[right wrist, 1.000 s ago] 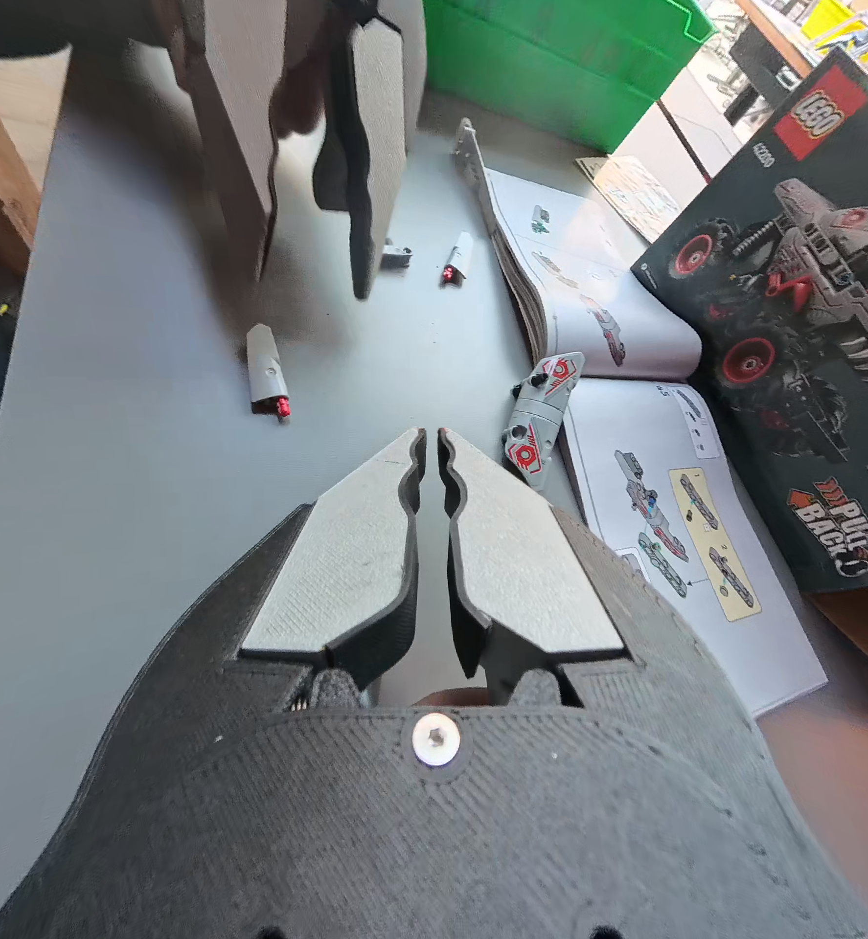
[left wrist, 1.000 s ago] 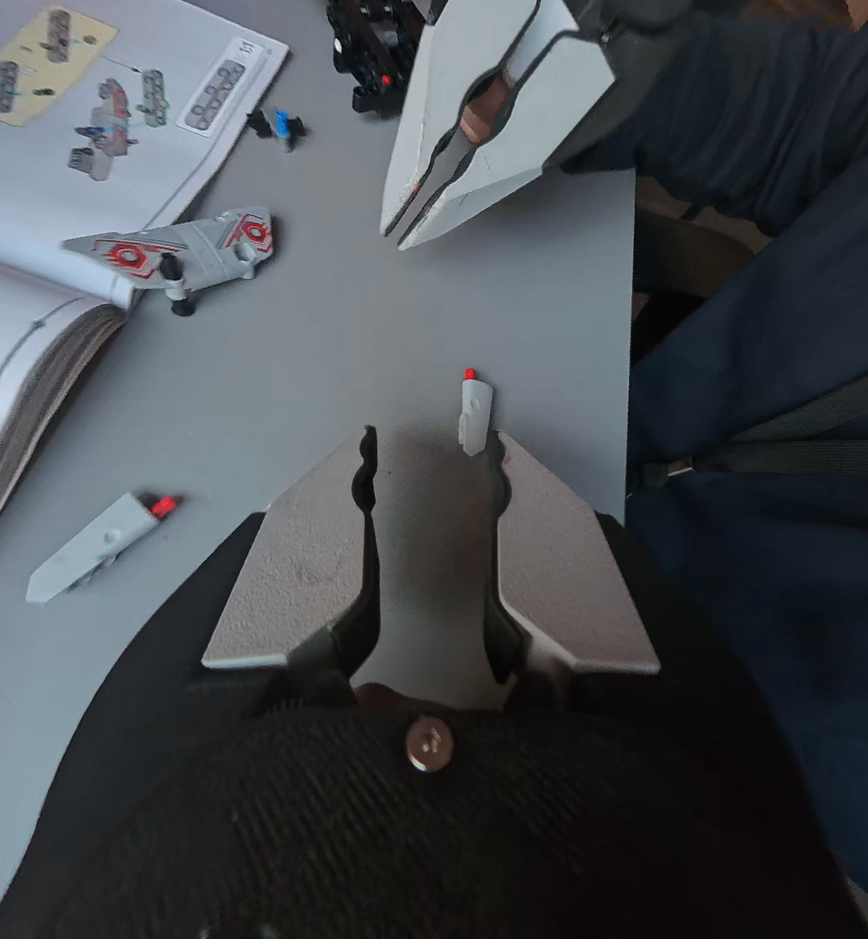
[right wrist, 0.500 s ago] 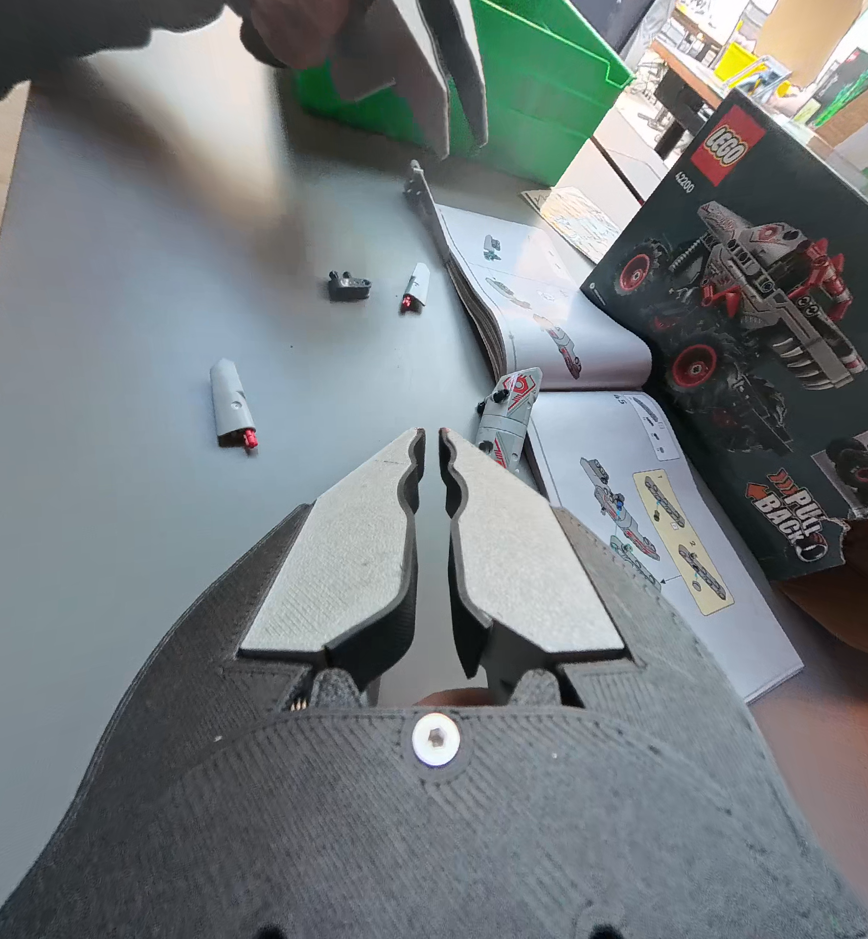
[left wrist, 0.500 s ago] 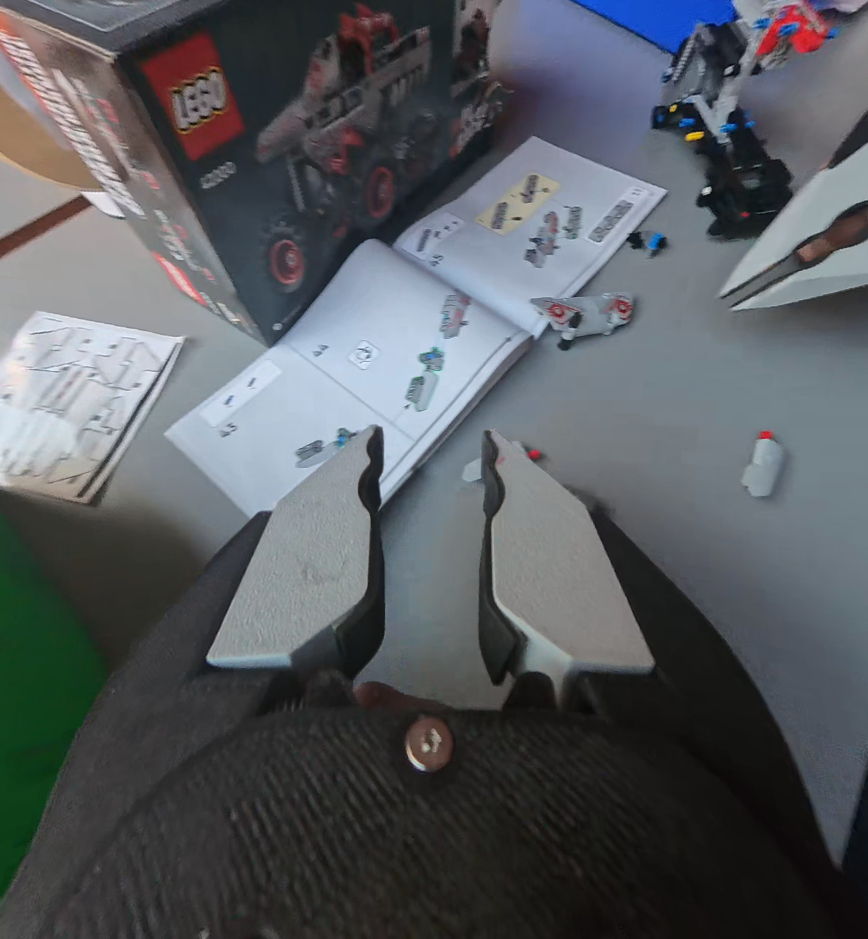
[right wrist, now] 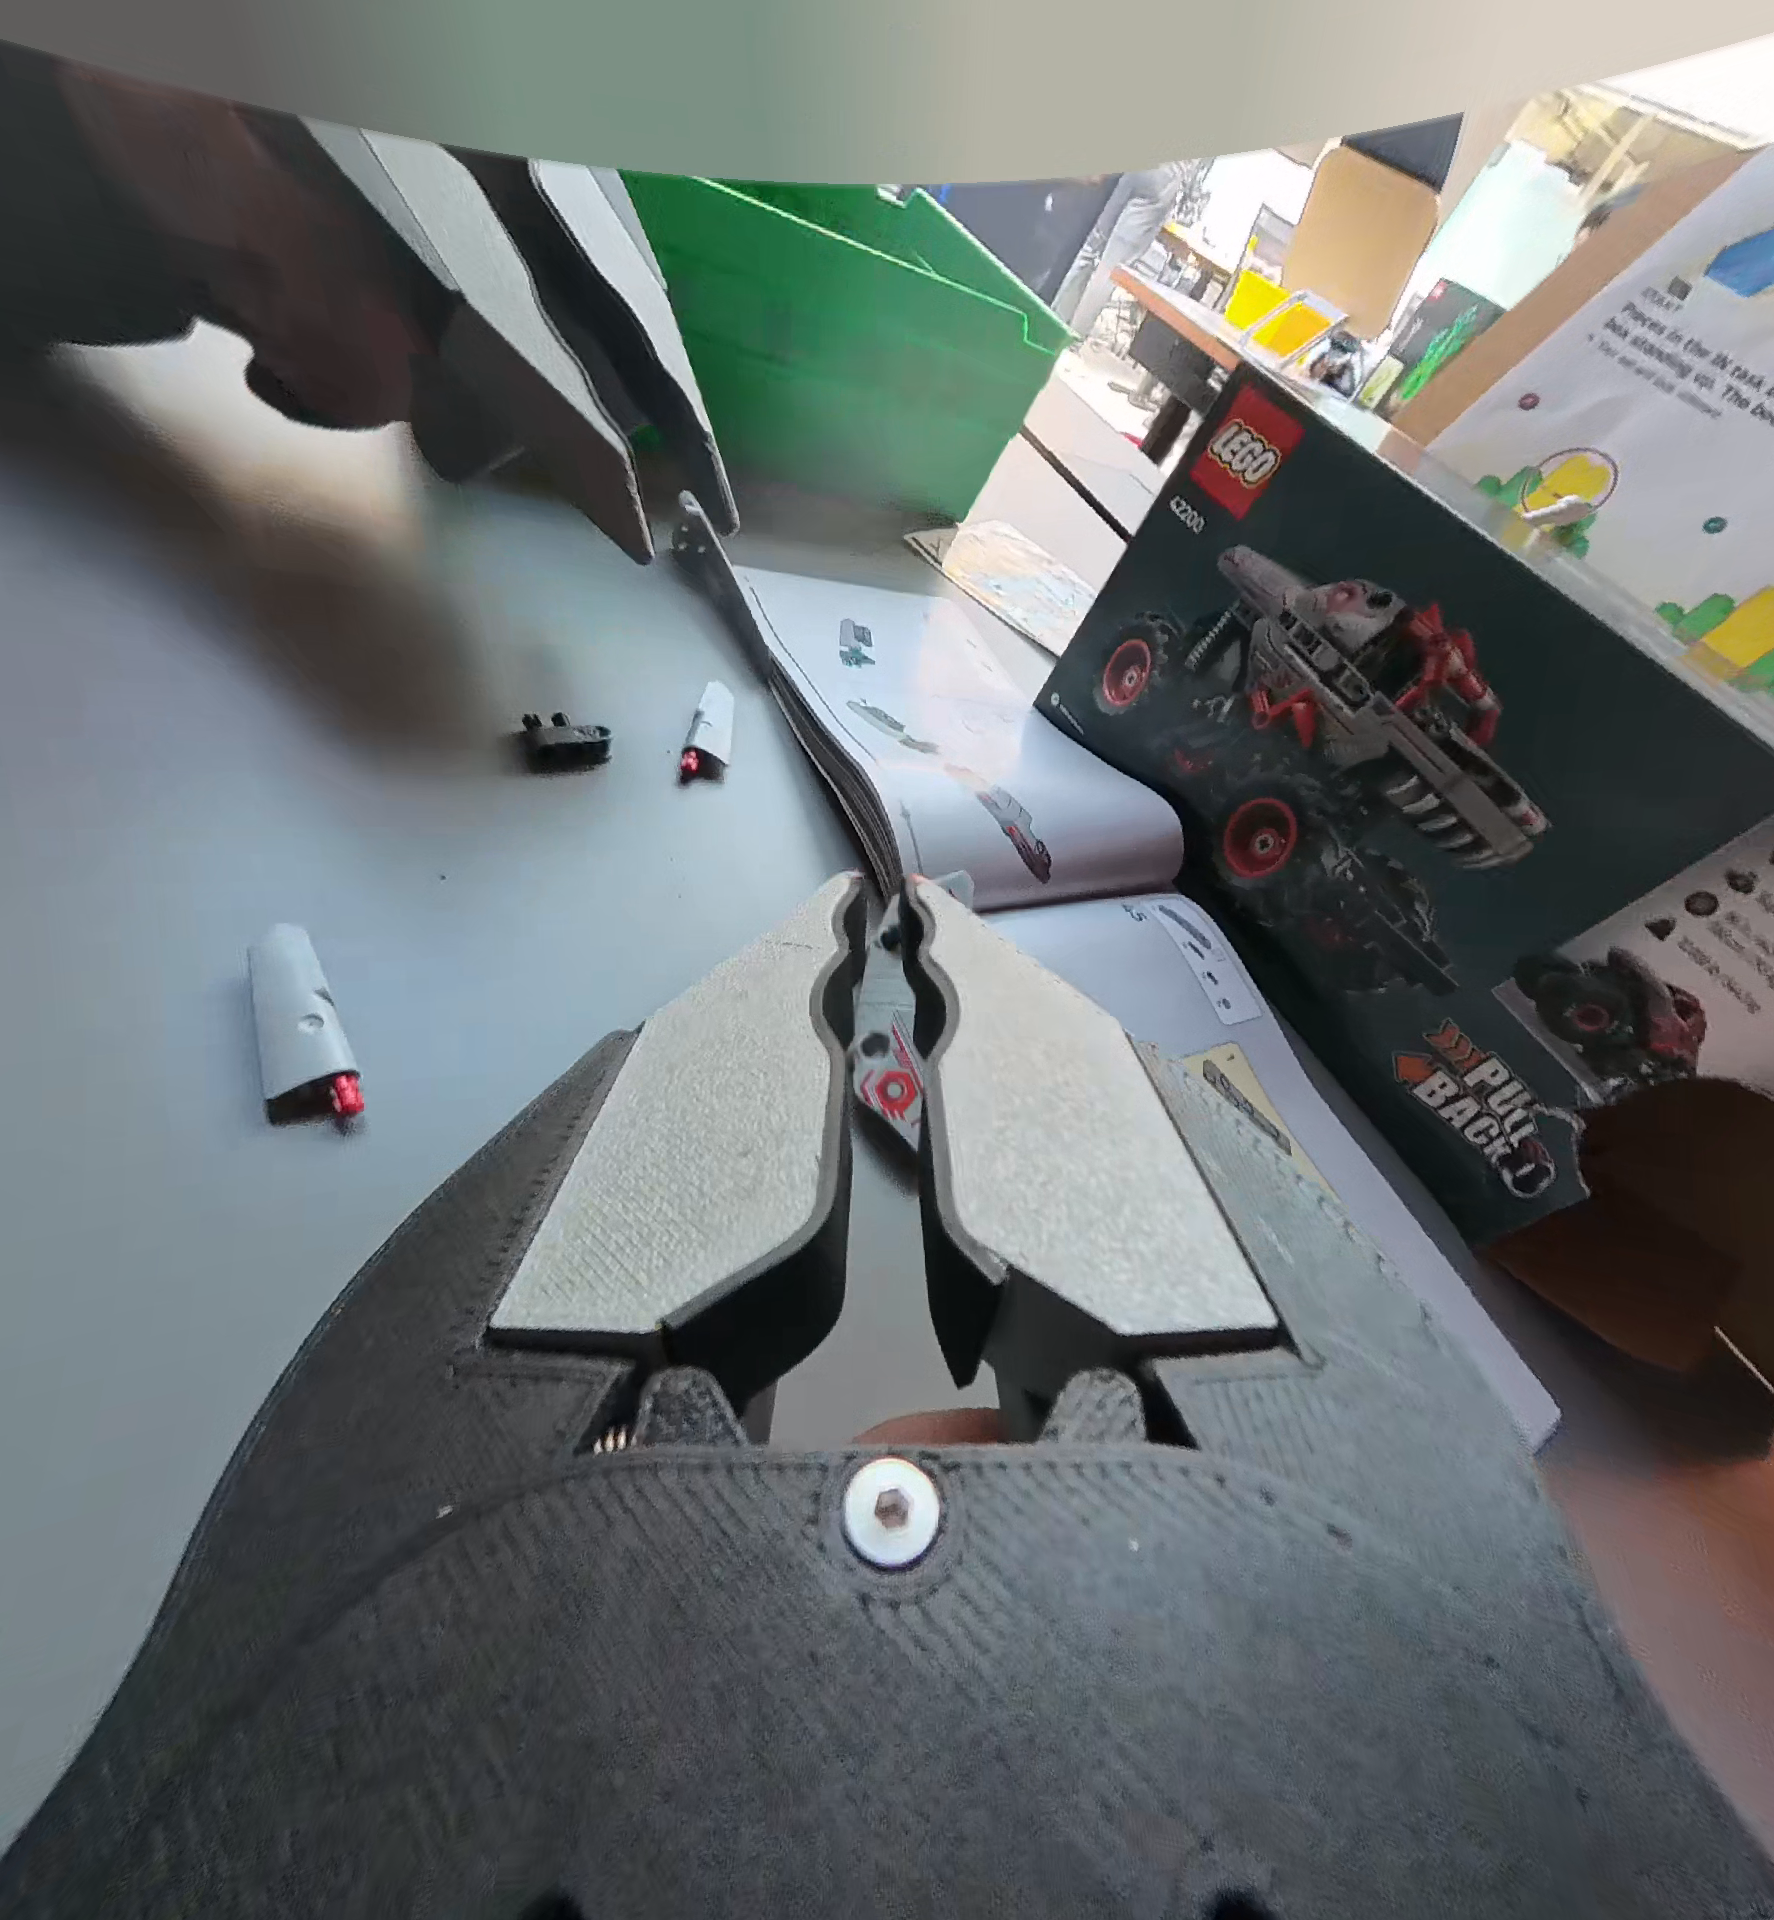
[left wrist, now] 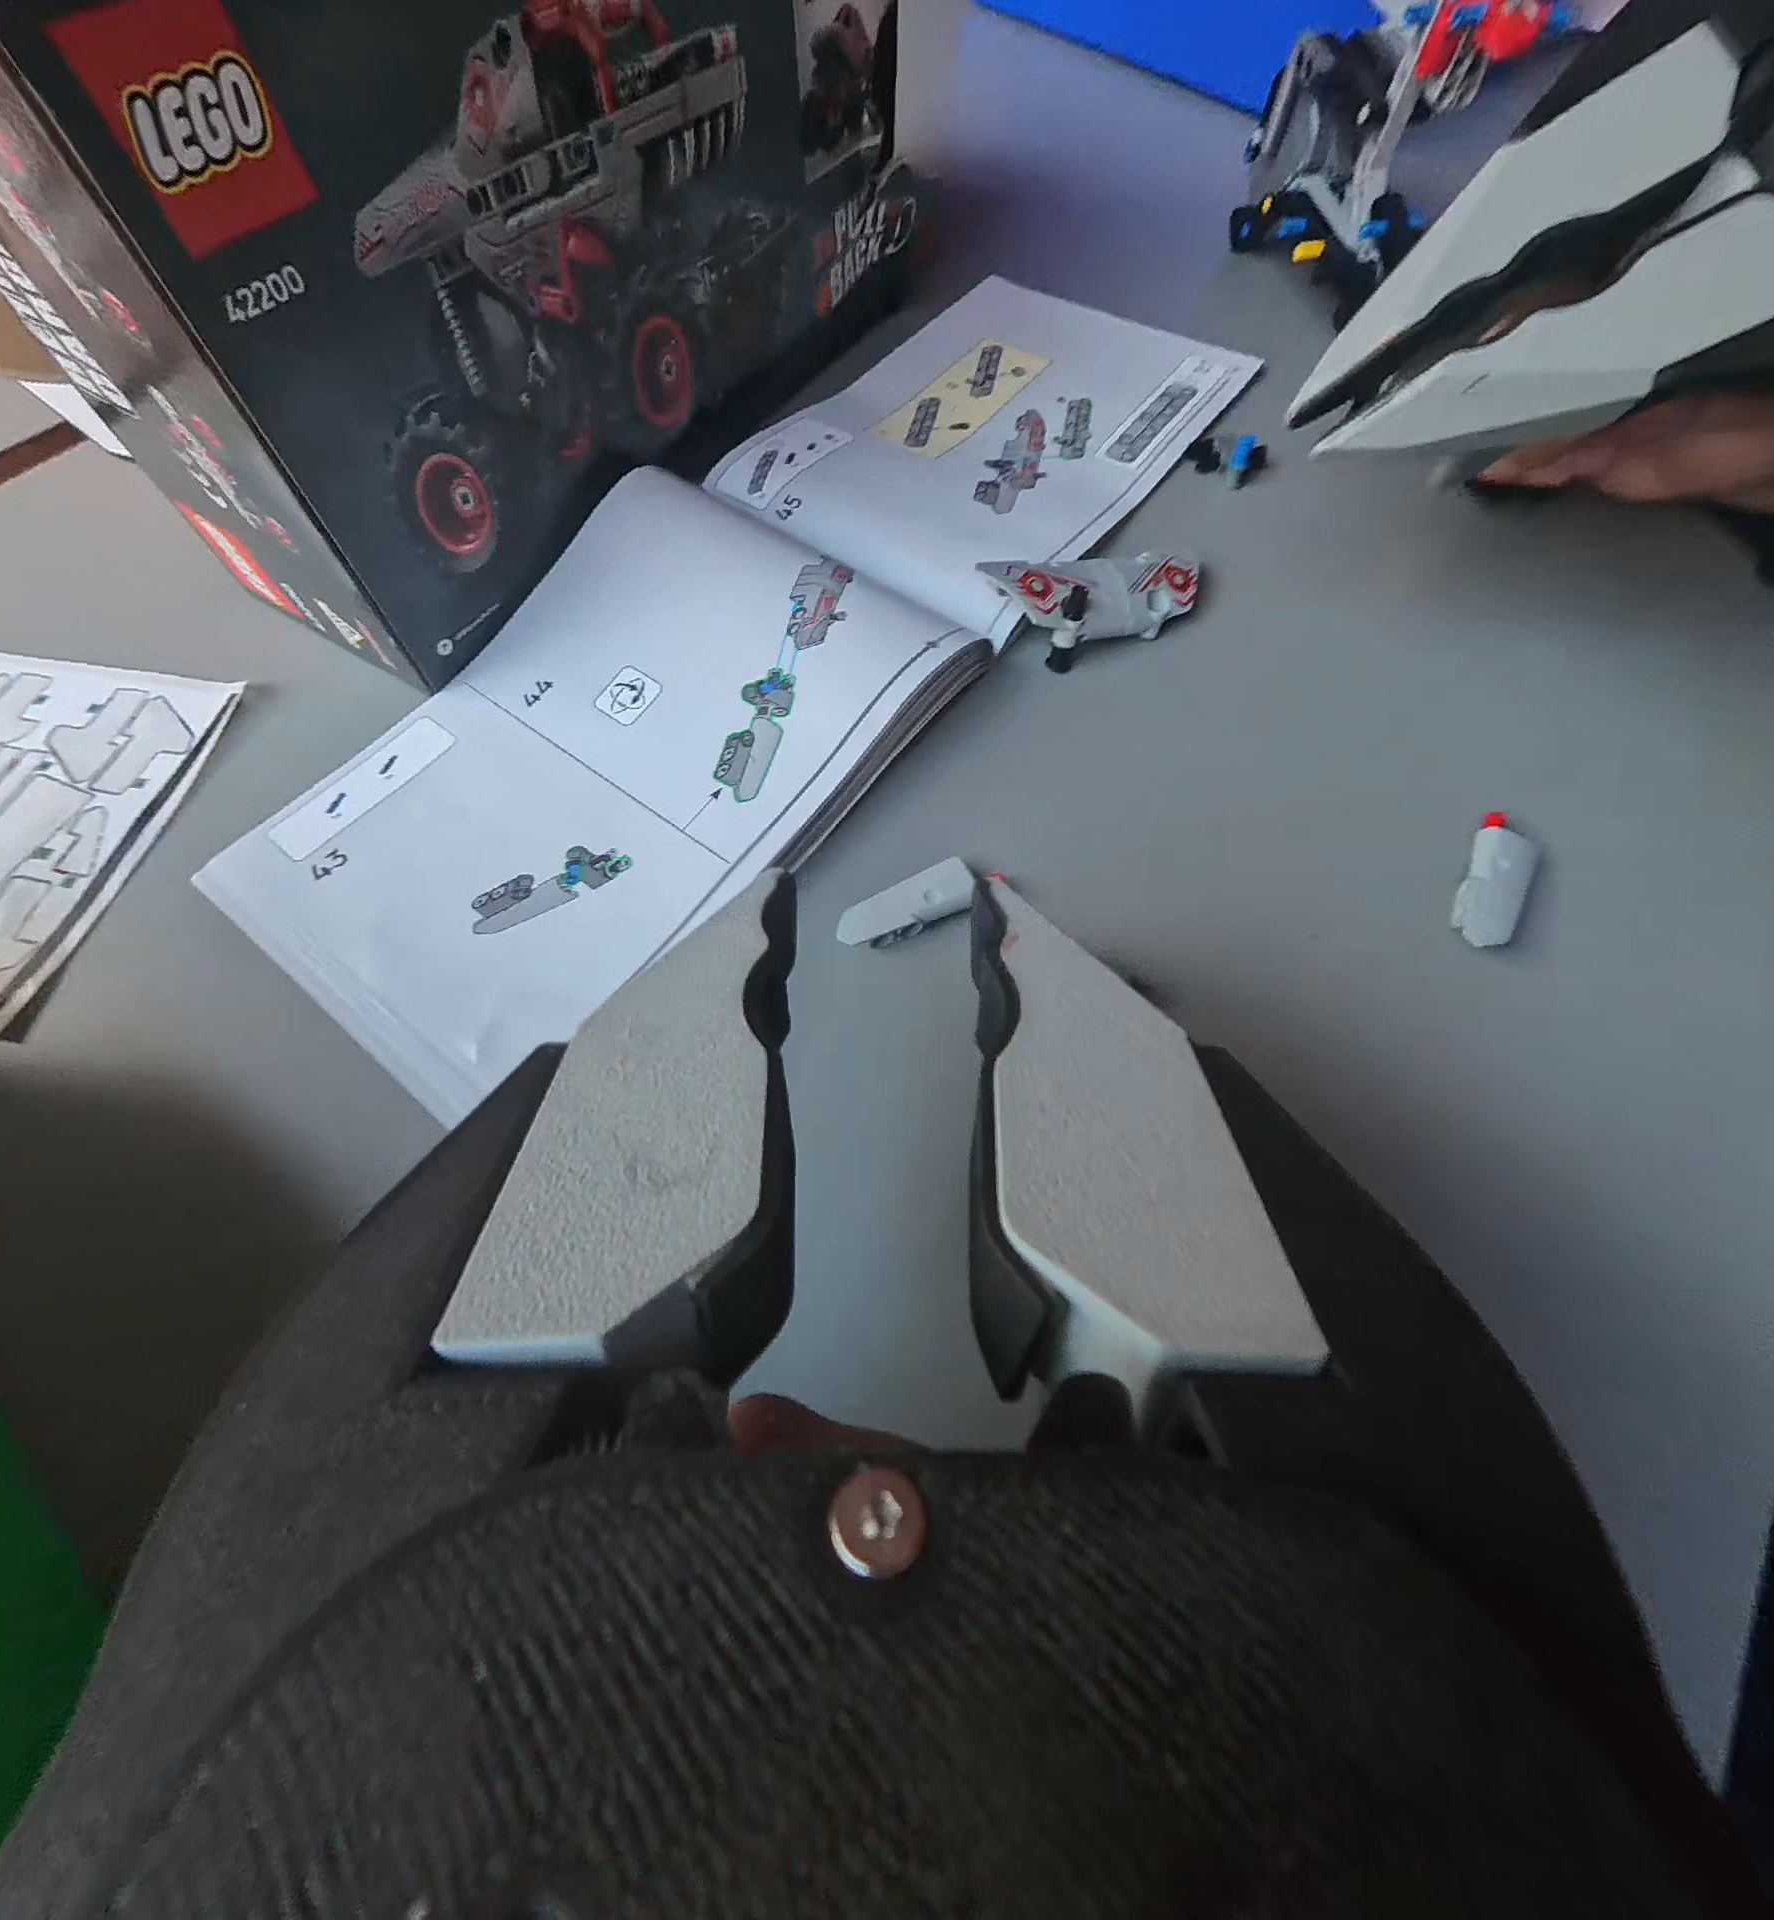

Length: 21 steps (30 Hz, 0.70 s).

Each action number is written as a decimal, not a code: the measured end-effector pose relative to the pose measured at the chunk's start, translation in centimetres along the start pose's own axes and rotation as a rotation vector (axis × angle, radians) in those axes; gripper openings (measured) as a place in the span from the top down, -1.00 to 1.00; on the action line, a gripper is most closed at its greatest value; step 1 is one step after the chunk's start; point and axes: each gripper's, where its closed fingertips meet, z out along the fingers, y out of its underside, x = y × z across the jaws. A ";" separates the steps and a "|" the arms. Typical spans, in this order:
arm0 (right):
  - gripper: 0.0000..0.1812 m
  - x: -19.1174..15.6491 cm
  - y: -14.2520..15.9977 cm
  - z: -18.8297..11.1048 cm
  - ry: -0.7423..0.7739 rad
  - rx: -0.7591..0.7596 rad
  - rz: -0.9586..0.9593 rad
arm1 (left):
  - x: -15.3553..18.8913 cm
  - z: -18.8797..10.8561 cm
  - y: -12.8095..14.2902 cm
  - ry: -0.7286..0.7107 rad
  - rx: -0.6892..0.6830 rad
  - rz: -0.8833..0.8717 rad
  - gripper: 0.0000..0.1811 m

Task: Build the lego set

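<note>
- Grey surface (left wrist: 1278,1039) carries the loose lego bits; counted across both wrist views: 2 small grey panels w/ red pins, 1 winged grey piece w/ red stickers, 1 small black connector, 1 tiny blue/black bit.
- Left gripper (left wrist: 878,899): jaws apart, nothing between them, held above the surface.
- Grey panel no. 1 (left wrist: 909,902) lies flat just past the left tips, roughly in line w/ the gap, red pin end hidden behind the right-hand finger.
- Grey panel no. 2 (left wrist: 1494,883) lies well off to that gripper's right, red pin pointing away.
- Right gripper (right wrist: 883,914): jaws nearly together, narrow slit only; can't tell if they pinch anything.
- Winged piece (right wrist: 888,1075) shows through that slit, below the fingers; in left wrist view it sits on the surface touching the edge of the booklet, w/ the right gripper up and apart from it.
- Black connector (right wrist: 566,738) sits near panel no. 1, seen in right wrist view only.
- Blue/black bit (left wrist: 1231,457) lies beside the far page corner.
- 1 open instruction booklet (left wrist: 654,727), 1 dark set box (left wrist: 467,260) standing behind it, 1 sticker sheet (left wrist: 41,821), 1 green bin (right wrist: 841,343), 1 part-built model (left wrist: 1350,177) at far end.
</note>
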 end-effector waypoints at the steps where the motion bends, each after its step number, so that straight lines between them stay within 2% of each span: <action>1: 0.97 -0.1 -0.2 0.3 0.003 0.003 -0.007 | 0.1 -0.1 -0.1 0.016 0.004 -0.021 0.67; 8: 0.96 -0.2 -1.1 1.5 -0.009 0.030 0.028 | 0.5 0.4 0.7 0.043 -0.034 -0.032 0.66; 14: 0.95 0.4 -1.4 1.1 -0.014 0.062 0.085 | 0.8 0.9 1.2 0.060 -0.061 -0.049 0.65; 21: 0.95 0.0 -2.0 0.8 -0.013 0.077 0.058 | 1.0 1.2 1.8 0.062 -0.093 -0.038 0.65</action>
